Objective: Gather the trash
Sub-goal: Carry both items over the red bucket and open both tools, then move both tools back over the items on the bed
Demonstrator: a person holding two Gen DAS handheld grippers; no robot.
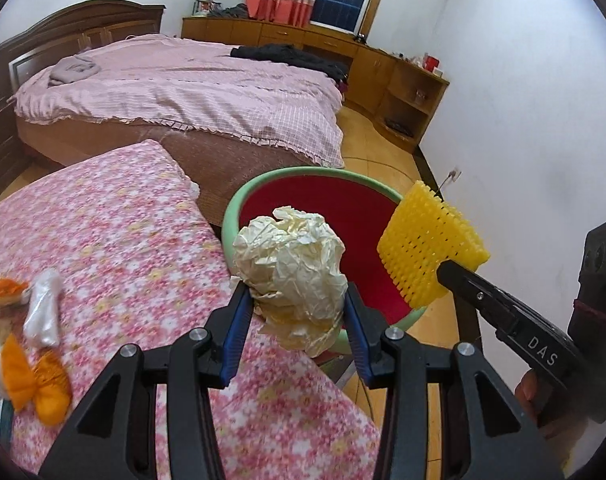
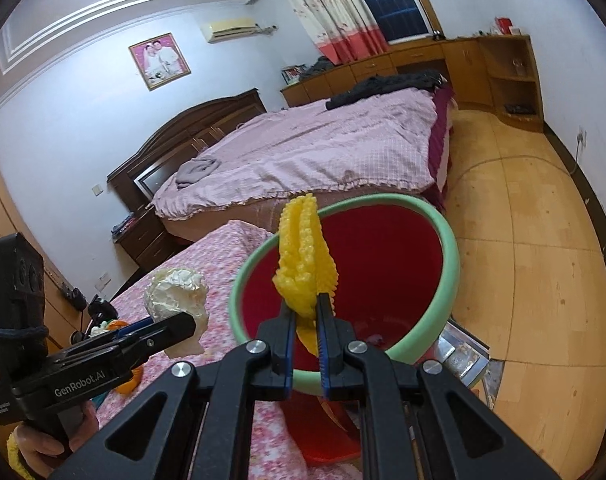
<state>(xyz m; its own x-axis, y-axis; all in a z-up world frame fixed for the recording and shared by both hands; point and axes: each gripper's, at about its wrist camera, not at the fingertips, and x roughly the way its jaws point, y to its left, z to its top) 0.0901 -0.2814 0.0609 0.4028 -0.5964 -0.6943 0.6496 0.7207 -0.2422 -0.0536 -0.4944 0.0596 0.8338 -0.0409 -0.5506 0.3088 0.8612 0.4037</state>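
Observation:
My left gripper [image 1: 297,304] is shut on a crumpled cream paper ball [image 1: 291,268] and holds it over the near rim of a red bin with a green rim [image 1: 303,174]. My right gripper [image 2: 305,304] is shut on a yellow foam net sleeve [image 2: 303,256] and holds it over the same bin [image 2: 451,248]. The right gripper [image 1: 443,272] with the yellow sleeve [image 1: 431,244] shows in the left wrist view at the bin's right rim. The left gripper [image 2: 183,322] with the paper ball [image 2: 175,292] shows in the right wrist view, left of the bin.
A table with a pink floral cloth [image 1: 115,240] stands left of the bin. A white plastic wrapper [image 1: 43,308] and orange and white scraps [image 1: 35,384] lie on it. A pink bed [image 1: 191,84], wooden cabinets [image 1: 395,76] and bare wooden floor [image 2: 535,248] lie beyond.

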